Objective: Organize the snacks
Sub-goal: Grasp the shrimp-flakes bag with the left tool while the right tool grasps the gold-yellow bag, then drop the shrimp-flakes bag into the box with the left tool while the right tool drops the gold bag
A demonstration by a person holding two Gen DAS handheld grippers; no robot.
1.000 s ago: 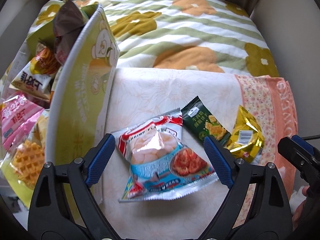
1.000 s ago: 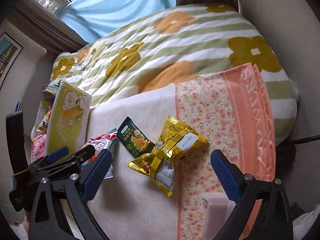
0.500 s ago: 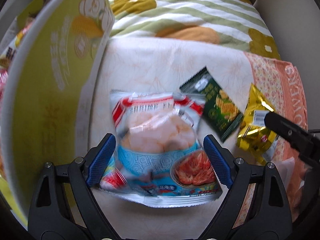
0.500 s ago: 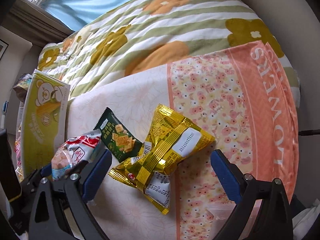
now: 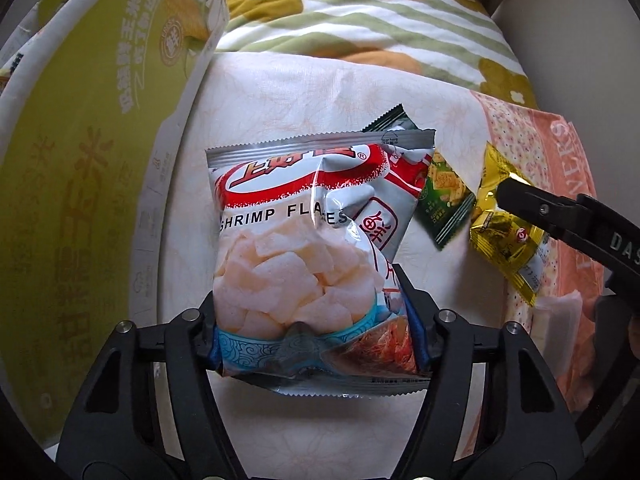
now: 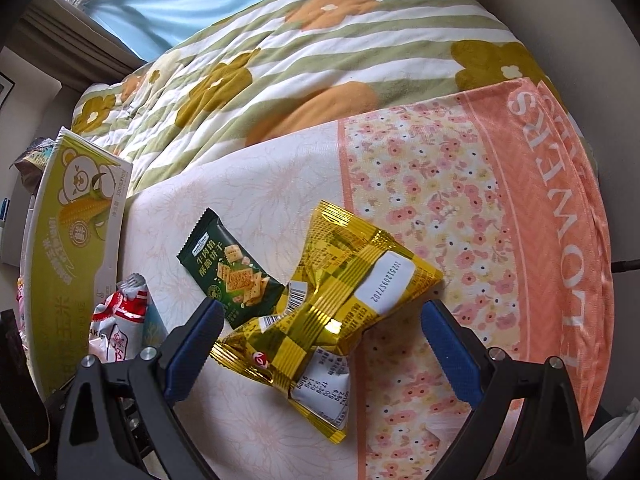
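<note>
On the pale towel [image 5: 280, 92] beside the yellow-green box [image 5: 80, 168], the left gripper [image 5: 312, 320] is closing its jaws on the shrimp flakes bag [image 5: 296, 240], ideally gently, while the right gripper [image 6: 320, 344] is hovering open around the gold packet [image 6: 340, 304].

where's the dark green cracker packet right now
The dark green cracker packet lies on the pale floral towel, between the shrimp flakes bag on its left and the gold snack packet, which overlaps its corner.
</note>
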